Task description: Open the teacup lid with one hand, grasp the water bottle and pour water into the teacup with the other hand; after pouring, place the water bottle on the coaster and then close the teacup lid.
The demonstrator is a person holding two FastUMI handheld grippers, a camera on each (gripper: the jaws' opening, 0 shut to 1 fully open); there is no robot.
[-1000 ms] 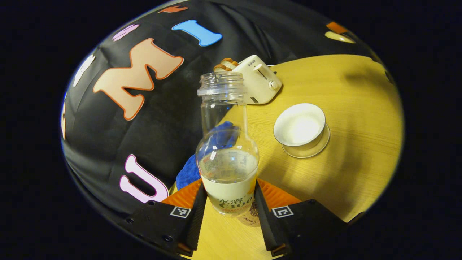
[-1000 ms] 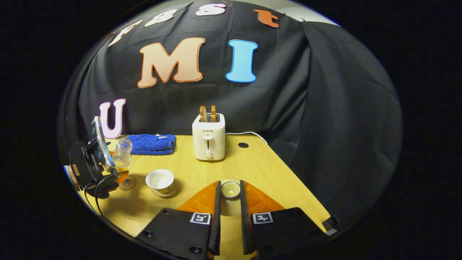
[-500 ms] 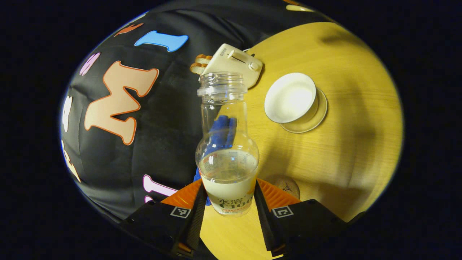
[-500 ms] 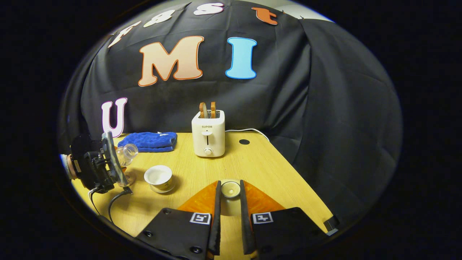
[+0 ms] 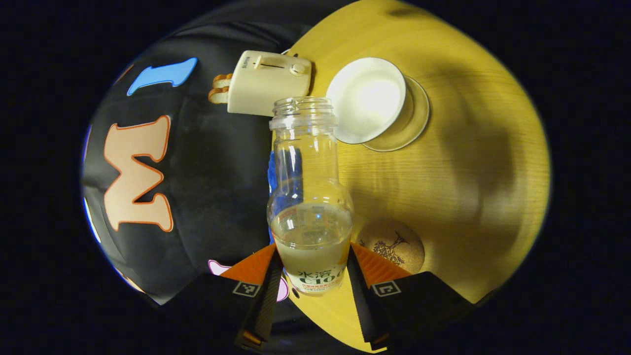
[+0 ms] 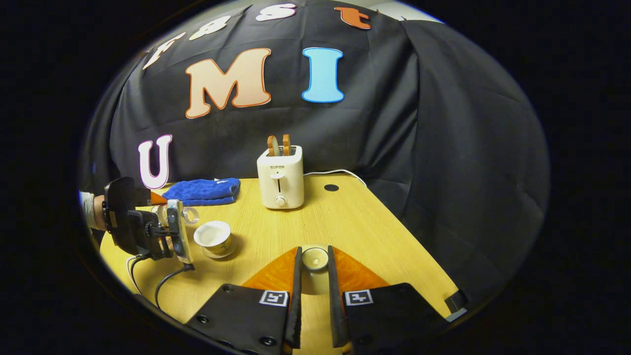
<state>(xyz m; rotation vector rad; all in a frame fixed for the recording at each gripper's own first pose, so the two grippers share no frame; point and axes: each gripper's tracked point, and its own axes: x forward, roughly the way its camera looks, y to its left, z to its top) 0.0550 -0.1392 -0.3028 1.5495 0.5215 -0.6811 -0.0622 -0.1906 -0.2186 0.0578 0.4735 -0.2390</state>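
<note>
Since a second ago I have tipped my left gripper (image 5: pixel 310 291) far over: in the left gripper view the table (image 5: pixel 473 162) now stands nearly on edge, and the teacup (image 5: pixel 367 98) has slid from mid-right up to just beside the mouth of the water bottle (image 5: pixel 309 197). The coaster (image 5: pixel 392 245), earlier hidden under the bottle's base, now lies bare on the table just right of the bottle's lower body. In the right gripper view the bottle has gone from upright to lying almost level, its neck pointing toward the teacup (image 6: pixel 213 235).

My left fingers press on the bottle's labelled base from both sides, so the bottle runs straight out ahead of me, open mouth farthest off, liquid pooled in the lower half. The cup sits uncovered on its saucer (image 5: pixel 404 130), up and to the right of the bottle's mouth — near, but not under it.

My right gripper (image 6: pixel 314 296) has its fingers closed on the teacup lid (image 6: pixel 314 258), held above the table well right of the cup.

The bottle's label shows Chinese characters over "C100"; the toaster (image 6: pixel 280 175) at the back reads "SUPOR".
</note>
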